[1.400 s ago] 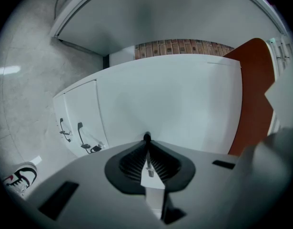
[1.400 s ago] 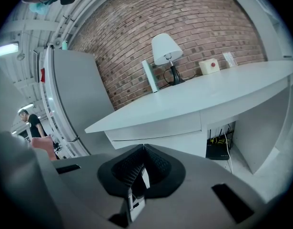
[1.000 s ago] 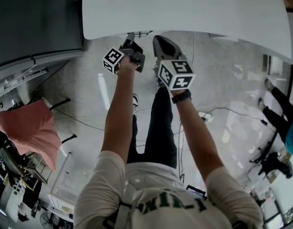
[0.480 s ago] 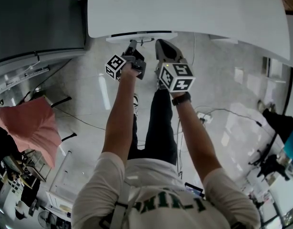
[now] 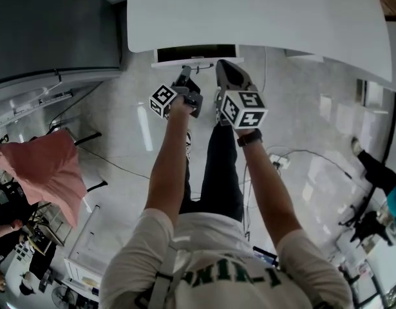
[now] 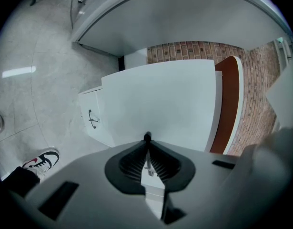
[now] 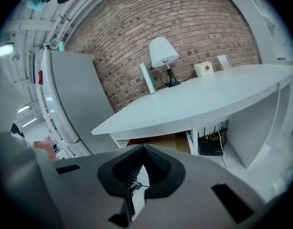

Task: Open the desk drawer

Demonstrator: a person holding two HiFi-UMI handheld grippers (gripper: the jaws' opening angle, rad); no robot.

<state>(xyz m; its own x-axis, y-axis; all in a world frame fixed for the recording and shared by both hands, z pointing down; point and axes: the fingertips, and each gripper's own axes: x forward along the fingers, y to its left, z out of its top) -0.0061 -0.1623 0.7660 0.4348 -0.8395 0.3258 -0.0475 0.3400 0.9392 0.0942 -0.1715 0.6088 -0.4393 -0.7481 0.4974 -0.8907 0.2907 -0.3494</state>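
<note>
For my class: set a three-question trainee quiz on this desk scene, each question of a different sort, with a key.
1. True or false: the drawer under the desk is fully shut.
2. Which stands on the desk by the brick wall? A) a kettle B) a lamp C) a monitor
3. Fill in: the jaws of the right gripper are ____ (apart or together).
Key: 1 false; 2 B; 3 together.

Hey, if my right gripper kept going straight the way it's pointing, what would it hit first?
Most likely the open drawer under the white desk, which lies just beyond the right gripper; depth is hard to judge.
</note>
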